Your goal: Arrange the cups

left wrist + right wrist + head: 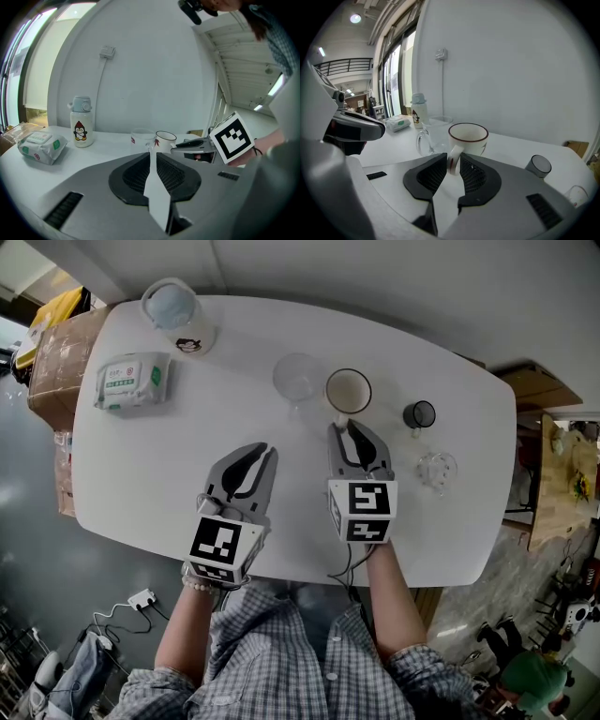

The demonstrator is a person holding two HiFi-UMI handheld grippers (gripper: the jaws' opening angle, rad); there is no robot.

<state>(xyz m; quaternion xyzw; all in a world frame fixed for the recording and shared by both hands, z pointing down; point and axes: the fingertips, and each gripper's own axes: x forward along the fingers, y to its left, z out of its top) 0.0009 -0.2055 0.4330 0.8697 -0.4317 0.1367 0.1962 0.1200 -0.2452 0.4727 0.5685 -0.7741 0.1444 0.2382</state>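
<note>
Upper left of the head view: a wipes pack and a penguin bottle on the white tabletop. Low centre, my left hand-held gripper is closed and empty. Top centre, a glass mug sits just beside the white mug, and my right hand-held gripper clamps its handle. At right are a small dark cup and a clear cup.

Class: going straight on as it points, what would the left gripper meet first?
Probably the glass cup, standing beside the mug whose handle the right gripper grips; depth is hard to judge.
</note>
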